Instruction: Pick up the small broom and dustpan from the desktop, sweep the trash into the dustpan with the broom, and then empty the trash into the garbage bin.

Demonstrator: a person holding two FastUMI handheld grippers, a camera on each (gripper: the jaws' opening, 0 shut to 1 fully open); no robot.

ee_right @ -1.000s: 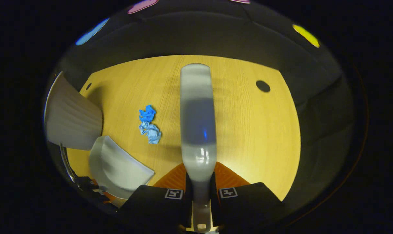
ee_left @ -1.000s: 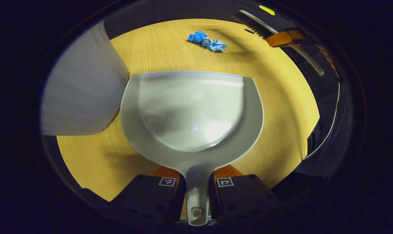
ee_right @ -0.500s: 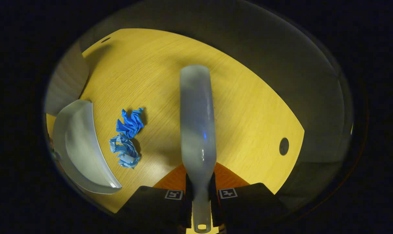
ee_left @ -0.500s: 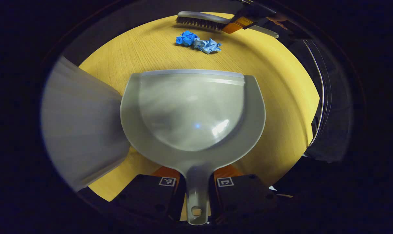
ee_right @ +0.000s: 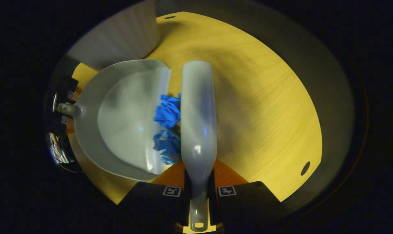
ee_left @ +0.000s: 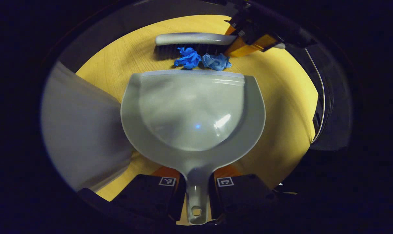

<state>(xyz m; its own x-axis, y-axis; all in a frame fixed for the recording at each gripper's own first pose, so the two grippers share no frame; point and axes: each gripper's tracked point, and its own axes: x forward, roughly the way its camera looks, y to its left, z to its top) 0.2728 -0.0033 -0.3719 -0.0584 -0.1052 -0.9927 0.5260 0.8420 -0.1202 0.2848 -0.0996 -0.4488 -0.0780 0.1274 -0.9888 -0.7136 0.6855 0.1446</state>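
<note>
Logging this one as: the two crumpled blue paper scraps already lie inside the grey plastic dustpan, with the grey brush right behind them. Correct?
Not quite. The two crumpled blue paper scraps lie on the yellow wooden desktop, just outside the front lip of the grey plastic dustpan, not inside it. The grey brush is right behind them. The left gripper view shows it.

In the left gripper view, the left gripper clamps both fingers on the handle of the grey dustpan, whose open lip faces the tabletop's far edge. Two crumpled blue scraps lie just beyond the lip, against the bristles of the broom, which the right gripper holds. A pale bin stands at the left edge.
</note>
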